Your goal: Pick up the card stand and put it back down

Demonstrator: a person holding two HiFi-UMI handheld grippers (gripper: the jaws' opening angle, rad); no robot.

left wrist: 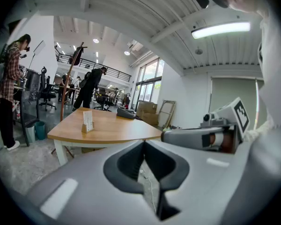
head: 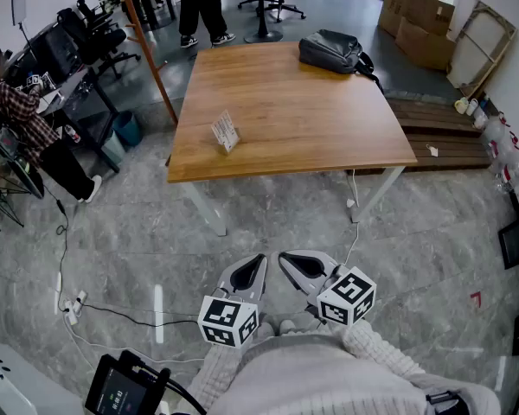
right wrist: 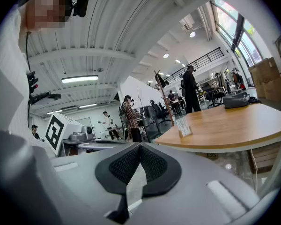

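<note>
So, left tool (head: 256, 264) and right tool (head: 290, 264) are pressed together and empty, parked low since the reach isn't begun. The card stand (head: 226, 132) is seemingly upright near the worktop (head: 311, 119) edge.

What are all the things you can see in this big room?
table: one, brown top, white legs, middle
card stand: one, white, on the table's left part
bag: one, dark grey, table's far edge
cardboard boxes: a few, brown, far right
power strip: one, white, floor at left
person in plaid shirt: one, at left
left hand-held gripper: one, grey, shut, empty, near the person
right hand-held gripper: one, grey, shut, empty, beside it
</note>
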